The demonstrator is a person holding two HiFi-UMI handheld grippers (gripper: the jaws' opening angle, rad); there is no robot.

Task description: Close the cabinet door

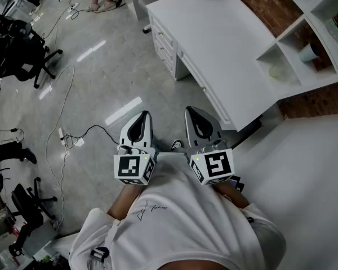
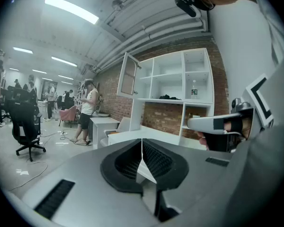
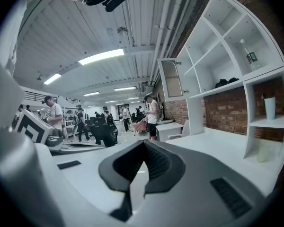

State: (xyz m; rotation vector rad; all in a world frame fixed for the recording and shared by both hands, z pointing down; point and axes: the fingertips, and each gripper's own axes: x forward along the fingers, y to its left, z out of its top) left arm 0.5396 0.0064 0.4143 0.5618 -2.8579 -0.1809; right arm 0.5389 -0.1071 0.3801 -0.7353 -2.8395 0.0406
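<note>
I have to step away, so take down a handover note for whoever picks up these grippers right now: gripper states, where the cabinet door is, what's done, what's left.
Left gripper: jaws together, empty.
Right gripper: jaws together, empty.
Both are well short of the cabinet.
White-framed glass-panel cabinet door: swung open at the top left of the white open shelf unit, with no gripper on it.
Done: nothing yet.
Left: walk up, reach the door and push it shut.

Cabinet (image 1: 290, 31) partly beyond right edge.
</note>
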